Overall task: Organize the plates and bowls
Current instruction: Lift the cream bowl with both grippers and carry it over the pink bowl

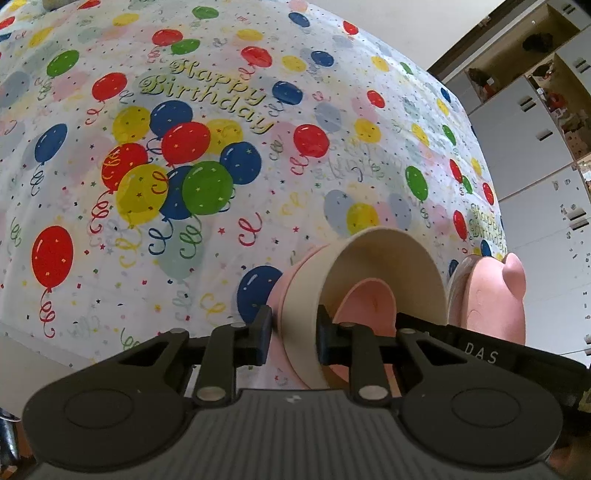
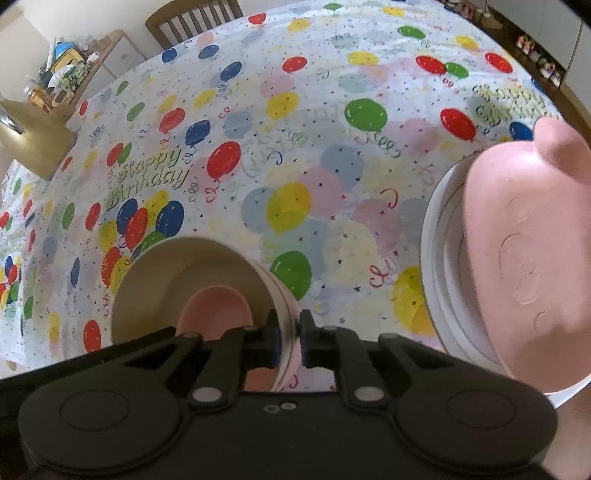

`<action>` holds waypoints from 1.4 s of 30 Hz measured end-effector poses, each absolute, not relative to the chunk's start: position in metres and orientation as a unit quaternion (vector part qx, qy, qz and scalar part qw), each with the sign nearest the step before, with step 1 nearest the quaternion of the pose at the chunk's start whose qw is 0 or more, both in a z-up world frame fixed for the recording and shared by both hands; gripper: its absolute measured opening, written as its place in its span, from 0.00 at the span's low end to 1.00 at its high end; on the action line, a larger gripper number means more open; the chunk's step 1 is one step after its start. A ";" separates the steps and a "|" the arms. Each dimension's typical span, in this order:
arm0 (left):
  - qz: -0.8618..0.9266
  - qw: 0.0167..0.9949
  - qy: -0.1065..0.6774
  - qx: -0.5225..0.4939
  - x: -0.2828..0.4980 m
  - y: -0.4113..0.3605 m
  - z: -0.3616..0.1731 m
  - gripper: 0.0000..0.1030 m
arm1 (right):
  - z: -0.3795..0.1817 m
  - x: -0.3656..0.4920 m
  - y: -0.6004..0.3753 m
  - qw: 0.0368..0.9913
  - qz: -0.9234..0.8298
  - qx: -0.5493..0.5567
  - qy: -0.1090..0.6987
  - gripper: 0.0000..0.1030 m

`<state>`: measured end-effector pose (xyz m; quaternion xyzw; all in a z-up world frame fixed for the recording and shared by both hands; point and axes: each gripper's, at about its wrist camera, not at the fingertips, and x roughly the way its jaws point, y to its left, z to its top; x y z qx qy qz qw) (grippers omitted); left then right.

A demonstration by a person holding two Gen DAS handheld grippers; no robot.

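A cream bowl (image 1: 384, 258) with a small pink bowl (image 1: 369, 299) nested inside sits in a larger pink bowl (image 1: 284, 291). My left gripper (image 1: 293, 334) is shut on the left wall of this stack. My right gripper (image 2: 289, 339) is shut on the stack's right wall; the cream bowl (image 2: 177, 266), inner pink bowl (image 2: 218, 314) and outer pink bowl (image 2: 291, 306) show there. A pink bear-shaped plate (image 2: 528, 236) lies on a white plate (image 2: 439, 258) to the right; it also shows in the left wrist view (image 1: 495, 299).
The table wears a balloon "Happy Birthday" cloth (image 2: 295, 147). A wooden chair (image 2: 192, 18) stands at the far edge and a cluttered cabinet (image 2: 74, 74) beyond. Grey cupboards (image 1: 535, 147) stand to the right.
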<state>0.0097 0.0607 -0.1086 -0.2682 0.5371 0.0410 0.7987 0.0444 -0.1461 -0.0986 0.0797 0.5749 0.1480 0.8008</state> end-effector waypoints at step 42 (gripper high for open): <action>-0.171 0.790 0.578 -0.111 0.111 -0.158 -0.086 0.22 | -0.073 0.043 -0.349 0.828 -0.054 0.181 0.528 0.09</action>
